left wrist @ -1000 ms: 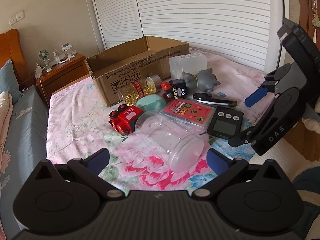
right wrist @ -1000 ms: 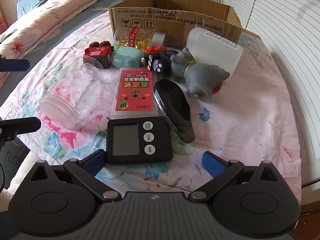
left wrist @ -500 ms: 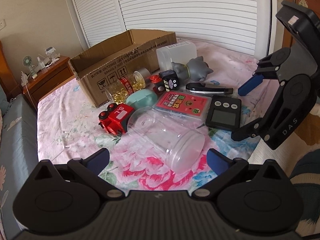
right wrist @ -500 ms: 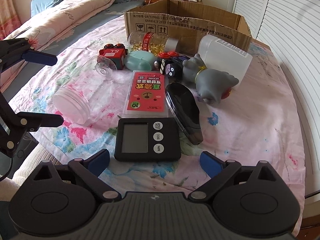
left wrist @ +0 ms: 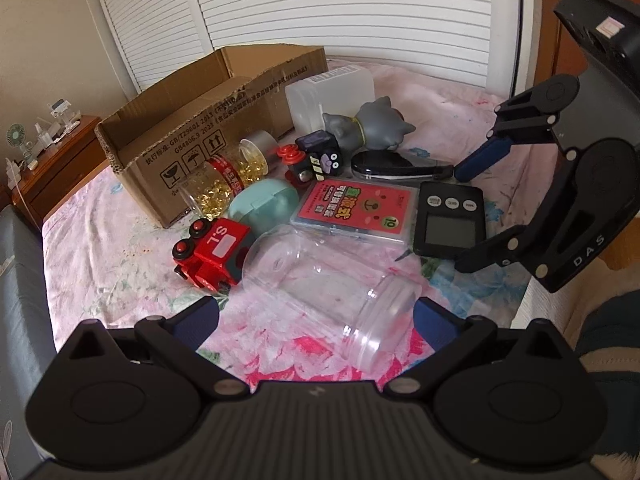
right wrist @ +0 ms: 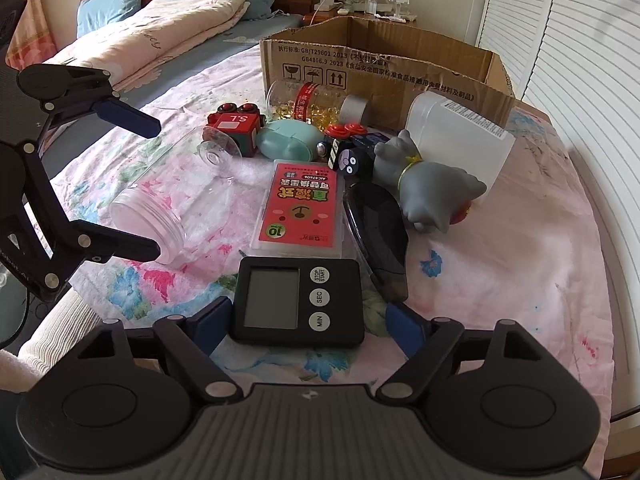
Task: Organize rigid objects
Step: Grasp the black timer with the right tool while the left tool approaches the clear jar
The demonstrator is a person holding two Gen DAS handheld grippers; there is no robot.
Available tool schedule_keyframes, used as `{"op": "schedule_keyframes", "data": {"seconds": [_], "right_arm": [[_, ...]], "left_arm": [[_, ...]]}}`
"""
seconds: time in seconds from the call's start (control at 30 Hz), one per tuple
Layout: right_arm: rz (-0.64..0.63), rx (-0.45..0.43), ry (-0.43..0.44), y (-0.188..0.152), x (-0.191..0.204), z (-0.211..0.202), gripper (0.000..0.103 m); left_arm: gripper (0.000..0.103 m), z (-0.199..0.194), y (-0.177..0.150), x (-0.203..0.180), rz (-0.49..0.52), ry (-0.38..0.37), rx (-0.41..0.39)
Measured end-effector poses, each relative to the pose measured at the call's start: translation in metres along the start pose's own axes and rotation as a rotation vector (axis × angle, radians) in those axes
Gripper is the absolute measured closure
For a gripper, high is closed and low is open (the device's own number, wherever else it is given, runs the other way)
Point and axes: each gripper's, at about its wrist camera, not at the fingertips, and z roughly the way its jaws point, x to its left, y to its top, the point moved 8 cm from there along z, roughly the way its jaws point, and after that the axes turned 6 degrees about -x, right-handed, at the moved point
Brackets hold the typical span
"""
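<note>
The right gripper (right wrist: 308, 320) is closing around the near end of the black timer (right wrist: 299, 301), pads not yet pressing, so the first pick-up is in hand; next it must clamp, lift and carry the timer to the cardboard box (right wrist: 384, 72) at the far side. The left gripper (left wrist: 316, 318) hangs open and empty, the clear jar (left wrist: 332, 296) between its jaws. Counted: two jars, one timer, one box

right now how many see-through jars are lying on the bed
2. The empty clear jar lies on its side nearest the left gripper; the capsule-filled jar lies against the cardboard box. More may be hidden inside the box.
</note>
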Motion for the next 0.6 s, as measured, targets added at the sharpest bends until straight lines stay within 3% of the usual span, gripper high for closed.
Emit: {"op": "schedule_keyframes", "data": {"seconds": [0.3,0.6], "right_arm": [[0.001,-0.008,-0.001,0.001,0.0,0.001,0.016],[-0.01,-0.011,0.005,0.002,0.002,0.003,0.016]], "left_arm": [[0.001,0.021,-0.002,0.005,0.085,-0.093,0.054],[0.001,0.033,0.007,0.002,0.107,-0.117,0.018]]}}
